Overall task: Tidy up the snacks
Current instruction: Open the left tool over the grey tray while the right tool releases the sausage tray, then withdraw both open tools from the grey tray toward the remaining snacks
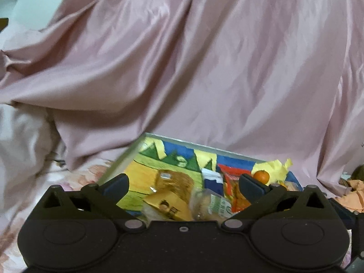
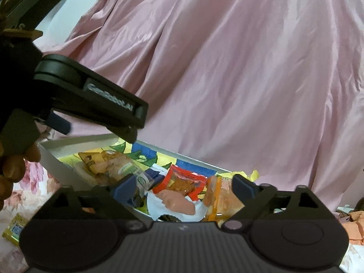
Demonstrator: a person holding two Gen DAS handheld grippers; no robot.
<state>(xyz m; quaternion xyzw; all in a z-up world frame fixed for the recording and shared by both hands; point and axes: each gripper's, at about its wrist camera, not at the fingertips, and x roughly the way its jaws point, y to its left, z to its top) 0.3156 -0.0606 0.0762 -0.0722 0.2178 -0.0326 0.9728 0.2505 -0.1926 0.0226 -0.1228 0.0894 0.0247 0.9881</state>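
Snacks sit heaped in a shallow tray [image 2: 52, 159] with a bright painted floor, low in the centre of both views, resting on bedding under a big pink sheet [image 1: 204, 68]. From where I stand, both tools hang just above it with nothing held: the left gripper [image 1: 184, 185] has its jaws spread wide over a yellow packet [image 1: 168, 202] and a clear green-labelled wrapper [image 1: 218, 203]; the right gripper [image 2: 182, 186] is likewise spread over a red packet [image 2: 182, 180] and a pink item on white paper [image 2: 179, 201]. A small orange [image 1: 261, 176] lies at the tray's far right. I'd pick one packet at a time, pinching a flat edge, since the pile overlaps and could drag neighbours out.
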